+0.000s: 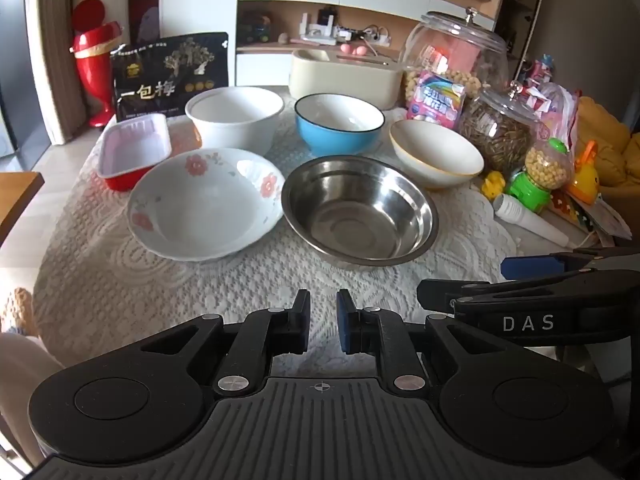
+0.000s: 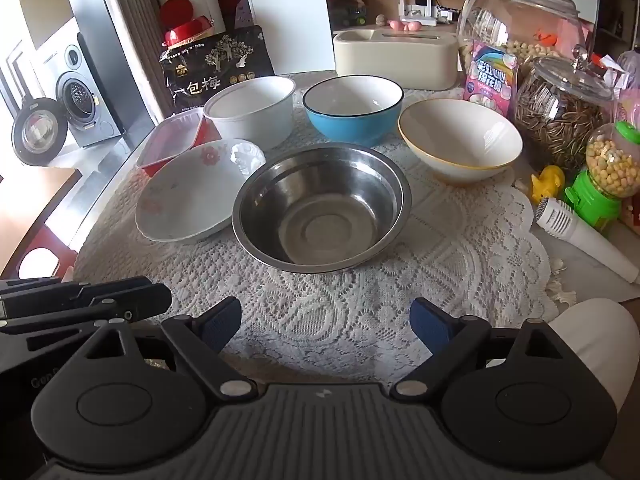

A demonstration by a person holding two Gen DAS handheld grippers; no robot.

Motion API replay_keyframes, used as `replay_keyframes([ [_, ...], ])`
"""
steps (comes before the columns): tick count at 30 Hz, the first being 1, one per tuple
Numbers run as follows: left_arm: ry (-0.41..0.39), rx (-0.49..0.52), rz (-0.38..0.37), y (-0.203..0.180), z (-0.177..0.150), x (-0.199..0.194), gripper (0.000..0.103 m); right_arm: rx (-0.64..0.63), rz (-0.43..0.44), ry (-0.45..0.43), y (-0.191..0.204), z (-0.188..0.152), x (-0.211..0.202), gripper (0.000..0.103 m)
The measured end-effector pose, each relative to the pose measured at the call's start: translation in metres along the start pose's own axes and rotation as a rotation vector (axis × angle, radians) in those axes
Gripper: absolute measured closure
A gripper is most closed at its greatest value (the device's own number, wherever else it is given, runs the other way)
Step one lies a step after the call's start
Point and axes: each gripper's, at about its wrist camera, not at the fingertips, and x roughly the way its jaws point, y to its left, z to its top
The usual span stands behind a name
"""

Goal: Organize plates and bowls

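Nothing looks stacked yet: I hold my left gripper (image 1: 323,326) nearly closed on nothing and my right gripper (image 2: 325,330) spread wide at the table's near edge, six dishes, the steel bowl (image 2: 322,208) nearest, all separate mid-table.

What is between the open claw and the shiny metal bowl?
Only bare white lace tablecloth lies between the right claw and the round shiny metal bowl, seen in the right wrist view.

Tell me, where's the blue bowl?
In both wrist views the blue bowl sits in the back row on the lace tablecloth, between the plain white bowl and the gold-rimmed bowl, behind the steel bowl.
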Motion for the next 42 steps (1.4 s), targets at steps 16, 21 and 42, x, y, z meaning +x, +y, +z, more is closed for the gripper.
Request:
replay_keyframes([
  [16,0.029,-0.013,-0.007,0.005,-0.011,0.011,0.086,-0.012,-0.007,0.014,0.001,0.002,0.001,0.011],
  [21,0.038,-0.026,-0.005,0.004,-0.005,0.009,0.086,-0.012,-0.008,0.021,0.002,0.001,0.004,0.011],
  [42,0.043,-0.029,-0.008,0.002,-0.006,0.010,0.086,-0.014,-0.005,0.025,0.003,-0.001,0.007,0.011],
])
